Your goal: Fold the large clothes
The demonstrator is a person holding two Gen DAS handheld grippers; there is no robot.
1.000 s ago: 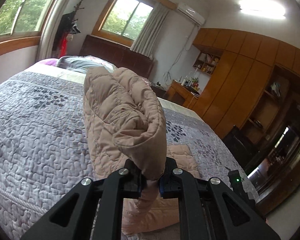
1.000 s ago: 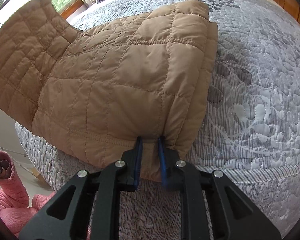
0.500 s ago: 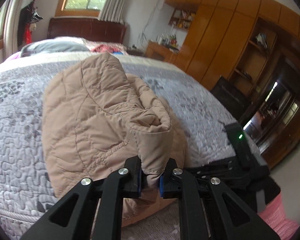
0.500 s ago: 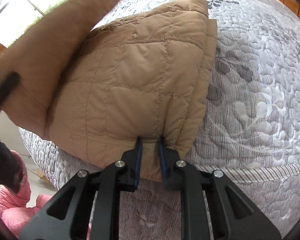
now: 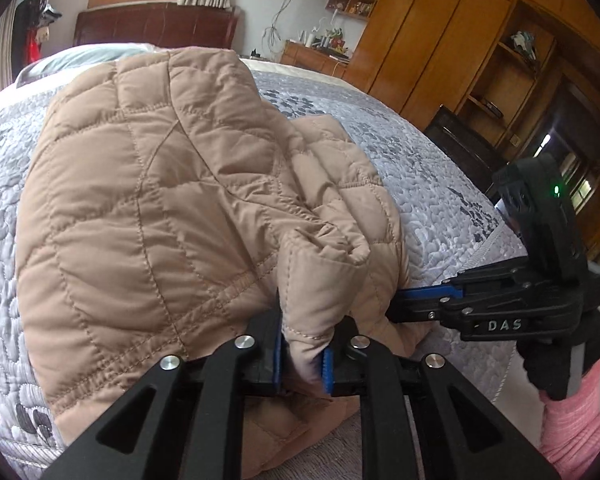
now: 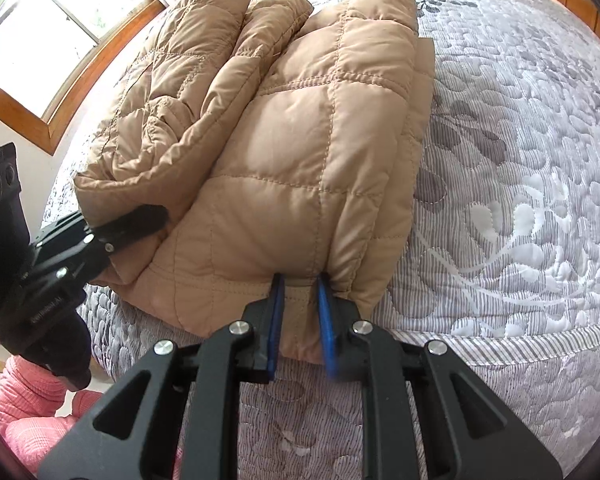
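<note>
Jacket [image 6: 300,152] tan, quilted, puffy | left tongs [image 5: 302,354] opening around hem | right tongs [image 6: 300,316] clamped on hem

Tan quilted jacket [image 6: 300,152], folded, on bed's near edge.

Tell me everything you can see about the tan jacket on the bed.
The jacket is tan, puffy and quilted in stitched squares, likely down-filled. It lies folded in layers near the edge of the bed, one part doubled over the body. The right tool pinches its hem; the left tool has a folded edge between its jaws, which are opening.
</note>
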